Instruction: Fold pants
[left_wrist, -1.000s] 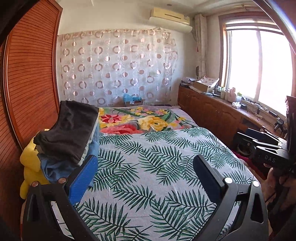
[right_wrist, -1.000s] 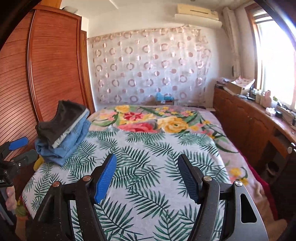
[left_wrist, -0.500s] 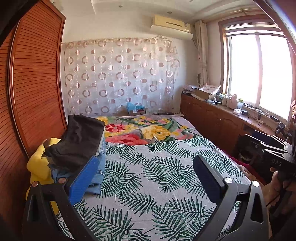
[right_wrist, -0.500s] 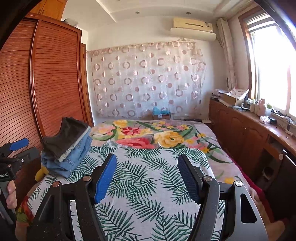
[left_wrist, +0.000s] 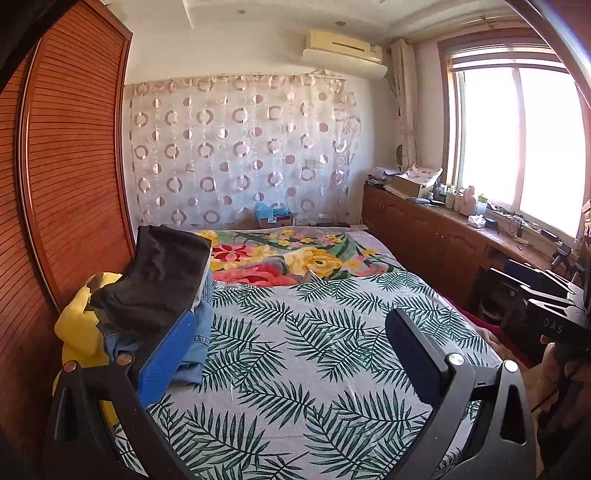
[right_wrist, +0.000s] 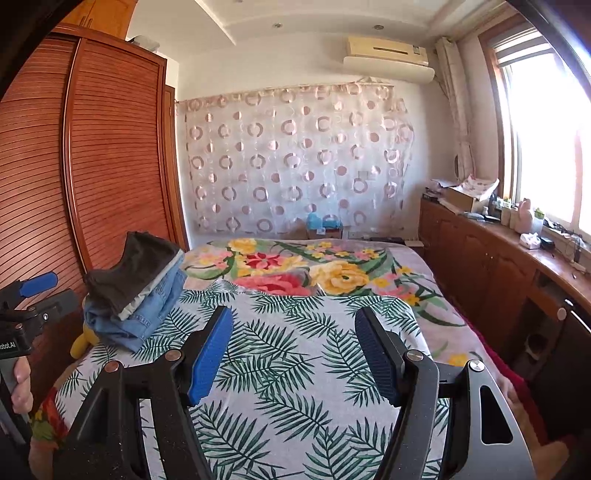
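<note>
Both grippers you hold are empty, with the jaws standing apart. Your left gripper (left_wrist: 291, 332) points over the bed (left_wrist: 332, 369) and its blue pad sits in front of the clothes, not touching them as far as I can tell. Your right gripper (right_wrist: 293, 343) hovers over the palm-leaf sheet, with nothing between its pads.

Pants to fold are in the pile of clothes (right_wrist: 136, 291) at the left edge of the bed, near the wooden wardrobe (right_wrist: 110, 166). On top lies a dark garment (left_wrist: 159, 280), under it a thin grey layer, and below that blue denim (right_wrist: 147, 314). A yellow soft toy (left_wrist: 79, 325) sits under or beside the pile; which one I cannot say.

I judge the dark piece is soft and light, so it will sag and slip when you lift it. Denim will be heavier and stiffer, and it keeps a crease better. Take hold at the waistband or at a thick hem, where the cloth is doubled, and pinch only one garment. If you grip the middle of the pile, you may drag all layers together. Spread the pants flat on the free part of the sheet before folding.
</note>
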